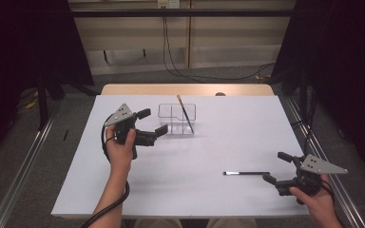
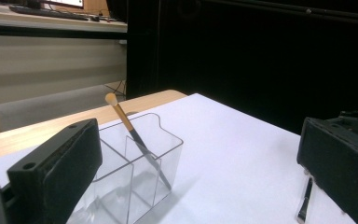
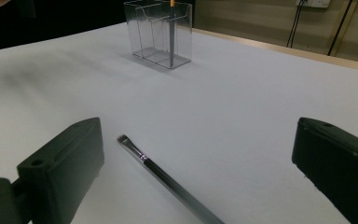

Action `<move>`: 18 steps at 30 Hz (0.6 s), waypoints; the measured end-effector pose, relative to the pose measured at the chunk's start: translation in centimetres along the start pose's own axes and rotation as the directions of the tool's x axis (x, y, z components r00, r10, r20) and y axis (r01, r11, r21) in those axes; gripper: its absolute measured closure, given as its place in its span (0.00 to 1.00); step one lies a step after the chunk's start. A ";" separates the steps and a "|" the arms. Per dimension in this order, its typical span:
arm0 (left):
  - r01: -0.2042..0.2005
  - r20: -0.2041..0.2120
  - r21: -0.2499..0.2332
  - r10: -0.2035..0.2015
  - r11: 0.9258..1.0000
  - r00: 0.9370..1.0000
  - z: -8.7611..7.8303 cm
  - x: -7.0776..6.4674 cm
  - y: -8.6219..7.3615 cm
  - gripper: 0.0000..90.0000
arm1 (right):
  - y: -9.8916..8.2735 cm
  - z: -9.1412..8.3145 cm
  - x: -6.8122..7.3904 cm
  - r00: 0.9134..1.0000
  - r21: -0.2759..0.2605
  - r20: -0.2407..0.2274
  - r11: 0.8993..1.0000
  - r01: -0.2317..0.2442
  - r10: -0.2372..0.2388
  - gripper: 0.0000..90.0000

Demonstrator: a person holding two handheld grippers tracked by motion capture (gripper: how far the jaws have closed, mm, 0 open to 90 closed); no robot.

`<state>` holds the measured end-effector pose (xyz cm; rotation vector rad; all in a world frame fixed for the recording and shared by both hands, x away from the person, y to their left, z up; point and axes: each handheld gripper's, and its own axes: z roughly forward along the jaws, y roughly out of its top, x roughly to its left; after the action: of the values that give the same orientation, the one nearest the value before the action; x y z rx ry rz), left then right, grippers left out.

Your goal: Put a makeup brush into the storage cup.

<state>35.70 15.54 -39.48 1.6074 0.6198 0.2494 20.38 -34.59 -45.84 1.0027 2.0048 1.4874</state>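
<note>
We list: right gripper [image 1: 276, 167] — jaws spread, empty, around the dark brush [image 1: 246, 173] lying flat; left gripper [image 1: 152, 122] spread beside the clear organizer [image 1: 177, 119] holding an orange-tipped brush [image 1: 185, 113].

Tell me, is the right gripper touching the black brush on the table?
Apart. In the right gripper view, the brush lies between the open right gripper, white table visible on both sides.
</note>
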 end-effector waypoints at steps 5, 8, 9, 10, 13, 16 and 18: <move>-0.014 -0.008 0.000 0.014 1.000 1.000 -0.9 0.2 -0.1 0.00 | 0.0 0.1 0.0 1.000 -0.001 -0.002 1.000 0.000 0.000 0.02; -0.014 -0.017 0.001 0.014 1.000 1.000 -1.4 0.4 -0.2 0.00 | 0.0 0.2 0.0 1.000 0.000 -0.003 1.000 -0.001 0.001 0.02; -0.016 -0.021 0.004 0.016 1.000 1.000 -1.6 0.4 -0.3 0.00 | 0.0 0.2 0.0 1.000 0.000 -0.004 1.000 0.000 0.000 0.02; -0.014 -0.024 0.002 0.014 1.000 1.000 -1.7 0.4 -0.3 0.00 | 0.1 0.2 0.0 1.000 0.001 -0.004 1.000 0.001 -0.001 0.02; -0.023 -0.026 0.011 0.023 1.000 0.999 -2.2 0.6 -0.5 0.00 | 0.1 0.3 0.1 1.000 0.002 -0.009 1.000 0.003 -0.003 0.02; -0.029 -0.029 0.008 0.029 1.000 0.999 -2.6 0.6 -0.7 0.00 | 0.1 0.3 0.1 1.000 0.003 -0.009 1.000 0.004 -0.004 0.02; -0.031 -0.027 0.011 0.032 0.999 0.999 -2.9 0.7 -0.8 0.00 | 0.1 0.3 0.1 1.000 0.002 -0.008 1.000 0.003 -0.003 0.02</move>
<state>34.64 18.38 -39.99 1.6276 0.6177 0.2919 20.57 -34.32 -45.84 0.9951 2.0137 1.4902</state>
